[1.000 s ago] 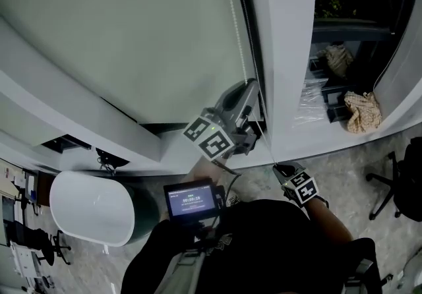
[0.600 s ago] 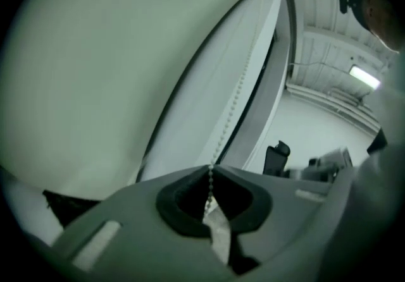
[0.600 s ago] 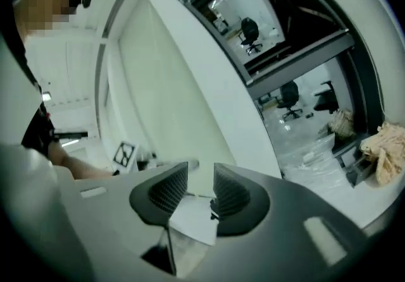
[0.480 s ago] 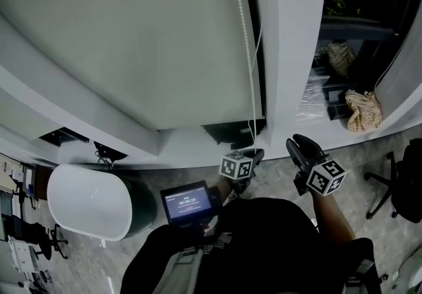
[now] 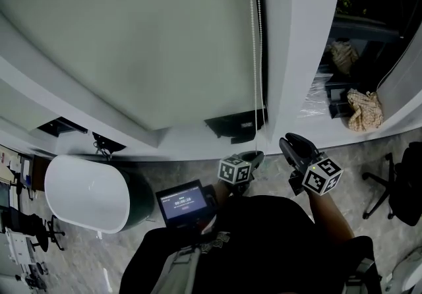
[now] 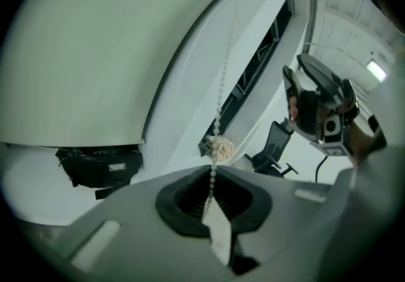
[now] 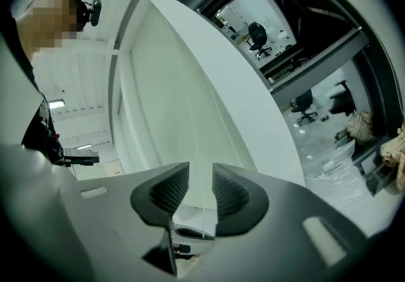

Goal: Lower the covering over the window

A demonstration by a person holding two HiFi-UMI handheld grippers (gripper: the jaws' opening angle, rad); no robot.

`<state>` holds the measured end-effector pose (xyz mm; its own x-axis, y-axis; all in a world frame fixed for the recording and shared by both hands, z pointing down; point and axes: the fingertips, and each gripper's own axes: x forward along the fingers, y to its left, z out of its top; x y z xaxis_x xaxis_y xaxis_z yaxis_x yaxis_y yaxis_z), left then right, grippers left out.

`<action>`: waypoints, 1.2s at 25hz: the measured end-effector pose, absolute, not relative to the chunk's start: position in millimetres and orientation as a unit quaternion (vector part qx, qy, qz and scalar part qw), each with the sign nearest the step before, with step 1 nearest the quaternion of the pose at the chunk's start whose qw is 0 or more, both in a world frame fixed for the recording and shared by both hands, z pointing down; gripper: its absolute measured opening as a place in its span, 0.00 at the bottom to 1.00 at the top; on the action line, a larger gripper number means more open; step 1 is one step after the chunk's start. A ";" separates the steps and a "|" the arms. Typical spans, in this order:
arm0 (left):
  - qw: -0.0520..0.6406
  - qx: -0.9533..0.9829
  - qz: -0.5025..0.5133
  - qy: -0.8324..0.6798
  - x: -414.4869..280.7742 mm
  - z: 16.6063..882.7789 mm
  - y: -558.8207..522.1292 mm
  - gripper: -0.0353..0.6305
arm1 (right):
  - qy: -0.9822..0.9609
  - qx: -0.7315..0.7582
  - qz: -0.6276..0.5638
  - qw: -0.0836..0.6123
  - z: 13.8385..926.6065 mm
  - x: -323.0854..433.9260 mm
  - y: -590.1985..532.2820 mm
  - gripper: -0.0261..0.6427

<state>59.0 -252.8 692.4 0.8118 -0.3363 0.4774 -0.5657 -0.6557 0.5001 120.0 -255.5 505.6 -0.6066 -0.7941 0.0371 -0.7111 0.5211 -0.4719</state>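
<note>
A pale roller blind [image 5: 132, 42] covers most of the window, and a dark strip [image 5: 234, 124] shows under its lower edge. Its white bead chain [image 5: 257, 55] hangs along the right side, next to the white pillar [image 5: 297, 42]. My left gripper [image 5: 256, 154] is low, near the sill. In the left gripper view it [image 6: 212, 179] is shut on the chain [image 6: 220, 104], which runs taut up from the pads. My right gripper [image 5: 288, 143] sits just to the right, off the chain. Its jaws [image 7: 201, 187] stand open and have just been closing a little, with nothing between them.
A white oval tub [image 5: 86, 200] stands at the lower left. A small screen [image 5: 181, 202] hangs at the person's chest. Behind the glass on the right lies a beige cloth bundle [image 5: 364, 109]. An office chair [image 5: 395, 187] is at the far right.
My left gripper came down from mid-window to near the sill, still shut on the chain. My right gripper let go of the chain, opened and rose beside the left.
</note>
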 end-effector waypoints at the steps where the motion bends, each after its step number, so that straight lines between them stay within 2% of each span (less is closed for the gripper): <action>1: 0.326 0.891 0.176 -0.260 56.2 693.6 -252.3 0.06 | 0.868 -0.432 -0.227 0.092 505.3 119.3 -255.4 0.20; 4: 0.330 0.884 0.173 -0.283 44.3 700.2 -248.0 0.07 | 0.869 -0.426 -0.233 0.095 506.9 117.8 -252.5 0.19; 7: 0.337 0.872 0.156 -0.319 22.2 696.5 -244.5 0.21 | 0.870 -0.418 -0.244 0.095 513.7 114.0 -247.2 0.18; 11: 0.350 0.854 0.133 -0.361 -14.6 690.3 -232.9 0.30 | 0.872 -0.396 -0.271 0.098 527.1 101.6 -236.6 0.18; 19: 0.392 0.813 0.046 -0.429 -91.2 640.8 -178.4 0.28 | 0.884 -0.308 -0.343 0.070 568.6 27.7 -185.8 0.19; 22: 0.389 0.829 0.031 -0.401 -93.3 619.1 -165.3 0.23 | 0.883 -0.290 -0.363 0.058 581.1 -0.2 -167.8 0.17; 30: 0.356 0.878 -0.035 -0.318 -122.0 583.6 -113.8 0.19 | 0.880 -0.295 -0.367 0.059 578.0 -73.6 -119.5 0.16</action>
